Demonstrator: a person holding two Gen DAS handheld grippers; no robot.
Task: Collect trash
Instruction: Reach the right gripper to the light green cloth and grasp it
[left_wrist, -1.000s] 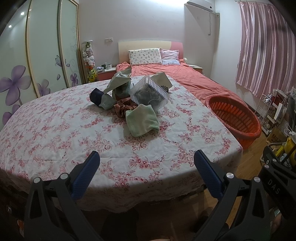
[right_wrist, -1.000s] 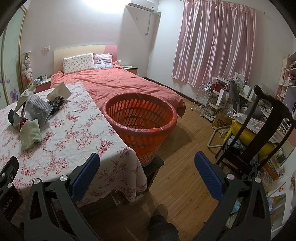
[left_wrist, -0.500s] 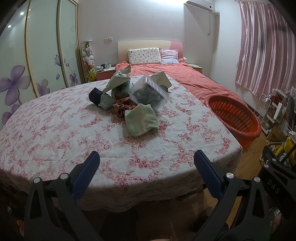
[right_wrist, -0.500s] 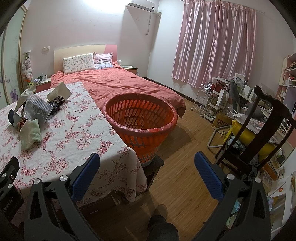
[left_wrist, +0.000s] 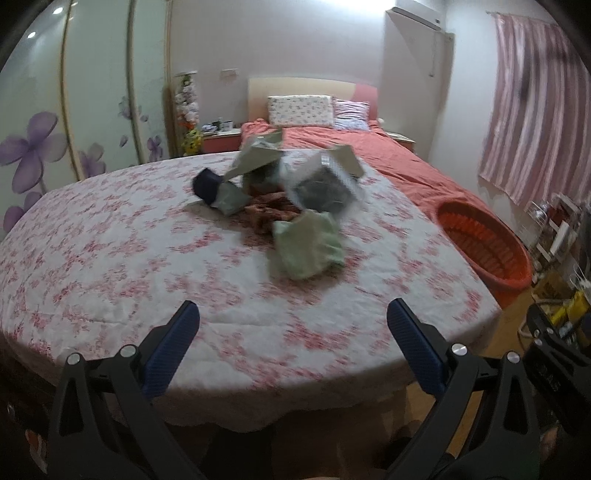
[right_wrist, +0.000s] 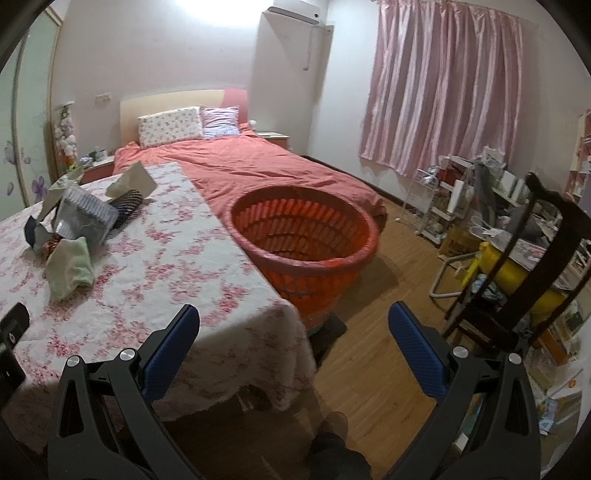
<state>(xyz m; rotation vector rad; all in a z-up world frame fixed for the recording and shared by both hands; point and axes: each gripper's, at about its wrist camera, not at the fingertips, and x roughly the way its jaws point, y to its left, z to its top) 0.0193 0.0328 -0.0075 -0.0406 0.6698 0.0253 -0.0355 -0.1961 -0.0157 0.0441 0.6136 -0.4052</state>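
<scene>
- Left wrist view: I see the big table (left_wrist: 110, 266) with its pink flower cloth.
- The orange basket (right_wrist: 303, 236) stands on the floor, right beside the table.
- A pile of trash (left_wrist: 291, 199) lies near the middle of the table; it looks blurry.
- My left gripper (left_wrist: 291, 317) is spread wide over the near edge, holding nothing.
- My right gripper (right_wrist: 293, 315) is spread wide too, empty, near the table corner.
</scene>
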